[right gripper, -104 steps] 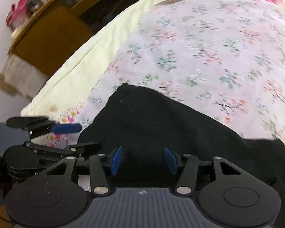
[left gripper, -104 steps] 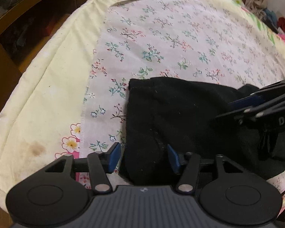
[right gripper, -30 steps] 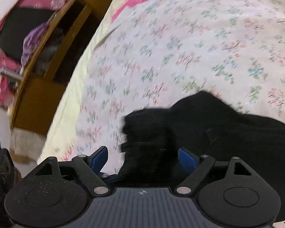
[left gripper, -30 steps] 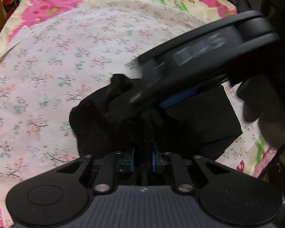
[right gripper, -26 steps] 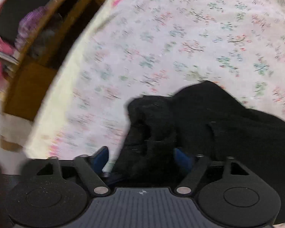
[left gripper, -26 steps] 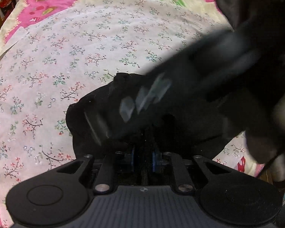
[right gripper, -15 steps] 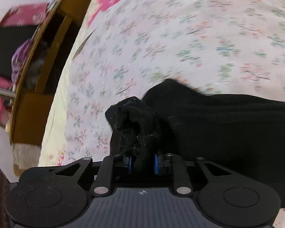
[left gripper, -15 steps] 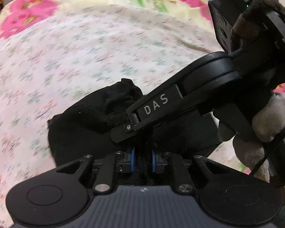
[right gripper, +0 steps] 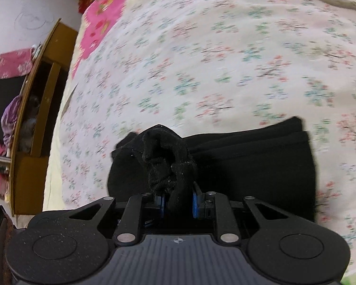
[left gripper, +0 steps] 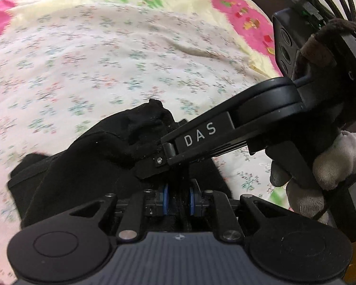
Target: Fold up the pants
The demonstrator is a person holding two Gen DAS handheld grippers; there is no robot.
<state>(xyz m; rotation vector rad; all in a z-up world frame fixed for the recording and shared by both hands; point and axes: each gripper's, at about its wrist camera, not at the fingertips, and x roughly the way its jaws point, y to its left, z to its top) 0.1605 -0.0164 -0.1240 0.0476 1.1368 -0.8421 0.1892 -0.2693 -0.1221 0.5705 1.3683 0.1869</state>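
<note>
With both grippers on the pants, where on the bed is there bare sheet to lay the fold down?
Bare floral sheet runs beyond the pants toward the pink border, and left of them toward the wooden shelf. It is crowded near the edge, where left gripper and right gripper pinch the fabric close together.

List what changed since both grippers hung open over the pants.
Both closed on cloth: the left gripper and the right gripper each now pinch a bunched edge of the black pants, lifting it. The rest of the pants stays on the floral sheet.
</note>
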